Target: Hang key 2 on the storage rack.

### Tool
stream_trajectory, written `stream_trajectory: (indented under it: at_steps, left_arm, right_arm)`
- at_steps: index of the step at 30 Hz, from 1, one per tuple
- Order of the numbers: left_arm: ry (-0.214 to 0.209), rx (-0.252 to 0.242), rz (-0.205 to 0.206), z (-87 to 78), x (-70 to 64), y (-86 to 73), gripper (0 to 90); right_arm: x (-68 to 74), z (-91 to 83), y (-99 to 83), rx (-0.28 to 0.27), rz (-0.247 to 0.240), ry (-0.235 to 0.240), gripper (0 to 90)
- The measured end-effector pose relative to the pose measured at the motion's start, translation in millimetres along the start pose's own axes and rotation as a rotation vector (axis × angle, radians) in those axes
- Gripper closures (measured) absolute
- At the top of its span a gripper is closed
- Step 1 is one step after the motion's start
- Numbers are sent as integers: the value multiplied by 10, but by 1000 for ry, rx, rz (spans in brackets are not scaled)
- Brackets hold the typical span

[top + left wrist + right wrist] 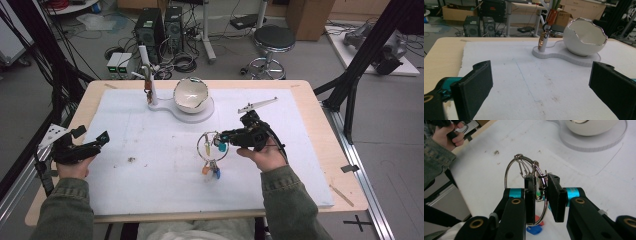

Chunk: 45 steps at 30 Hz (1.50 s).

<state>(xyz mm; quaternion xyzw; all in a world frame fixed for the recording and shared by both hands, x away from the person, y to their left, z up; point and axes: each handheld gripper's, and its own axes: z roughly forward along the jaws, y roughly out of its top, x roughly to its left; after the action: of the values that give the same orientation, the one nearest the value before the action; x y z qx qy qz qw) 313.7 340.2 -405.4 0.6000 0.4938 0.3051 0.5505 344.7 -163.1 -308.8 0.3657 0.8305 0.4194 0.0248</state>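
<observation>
While the high view looks down on the table, the right gripper (pixel 231 135) is near the middle of the white mat (pixel 150 165), and it pinches a metal key ring (pixel 212 147) that sits at about 9 o'clock from its jaws. Small coloured tags (pixel 212 171), orange and blue, hang from the ring at 6 o'clock and reach the mat. The left gripper (pixel 97 141) is at the mat's left edge, well apart from the ring, with its jaws spread and nothing between them. A white bowl (pixel 190 94) with a broken-looking rim stands on a white base (pixel 200 114) at about 12 o'clock from the ring, and a thin white stand (pixel 150 87) rises just beside it.

From the left gripper view, the two black jaws stand wide apart at the bottom corners, above the bare mat (pixel 529 82). At 12 o'clock I see the stand (pixel 544 42) with an orange tag (pixel 551 16) hanging on it, and the bowl (pixel 584 37) is at about 1 o'clock.

From the right gripper view, the jaws are pressed close on the key ring (pixel 537 182); the wire passes between the two pads. The ring's top rises at 12 o'clock above the jaws, and the red and blue tags (pixel 535 226) hang below at 6 o'clock. The person's left hand (pixel 447 133) is at about 10 o'clock, far off.
</observation>
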Motion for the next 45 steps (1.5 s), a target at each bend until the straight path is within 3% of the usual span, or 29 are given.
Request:
stream_trajectory:
  at_steps: [8, 15, 21, 24, 27, 35, 39, 45]
  left_arm:
    - [-8, 11, -26, -9, 1, 18, 56]
    - [-38, 24, -49, 3, -28, 65, 56]
    - [-44, 25, -29, -6, -75, 126, 56]
    - [-63, 26, -36, -3, -91, 153, 56]
    - [-110, 18, -97, 9, -93, 190, 56]
    - [-147, 37, -82, 42, -195, 280, 56]
    - [-178, 41, -109, 55, -252, 322, 56]
    - [-213, 38, -89, 80, -401, 407, 56]
  right_arm:
    - [47, -9, 163, -26, -6, -14, 775]
    - [75, -25, 314, -49, -9, -16, 775]
    - [90, 23, 423, -58, -27, -16, 775]
    - [108, 37, 479, -64, -30, -10, 775]
    - [134, 36, 533, -71, -37, -5, 775]
    - [223, 59, 687, -82, -63, 9, 776]
    - [279, 93, 746, -72, -76, 18, 776]
    - [325, 138, 827, -77, -87, 28, 776]
